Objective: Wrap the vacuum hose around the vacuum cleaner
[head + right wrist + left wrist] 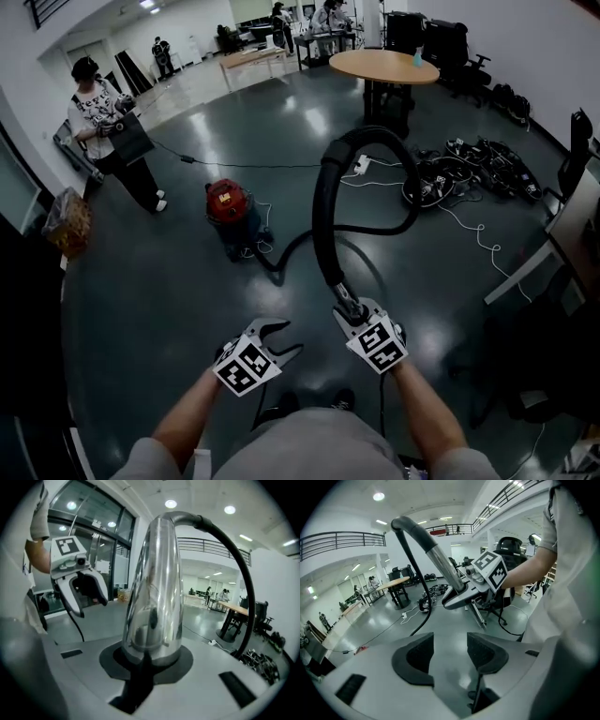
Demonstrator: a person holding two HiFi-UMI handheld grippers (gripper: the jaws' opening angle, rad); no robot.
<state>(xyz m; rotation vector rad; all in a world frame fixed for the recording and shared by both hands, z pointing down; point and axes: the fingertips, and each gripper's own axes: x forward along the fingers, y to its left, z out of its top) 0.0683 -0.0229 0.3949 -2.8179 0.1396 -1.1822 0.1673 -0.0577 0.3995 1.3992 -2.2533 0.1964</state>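
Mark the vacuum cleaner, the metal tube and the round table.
vacuum cleaner (230, 204): head view, on its red body.
metal tube (157, 583): right gripper view, midway along the shiny shaft.
round table (375, 66): head view, bare wooden top.

Bare floor (169, 281) left, hose loop (322, 216) ahead, seemingly cables (469, 173) right

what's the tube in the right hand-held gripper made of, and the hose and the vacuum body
Tube: looks like polished metal, mirror-bright with room reflections.
Hose: matte black, likely flexible plastic or rubber, since it curves in a loop.
Vacuum body: glossy red, plastic or painted metal; cannot tell.
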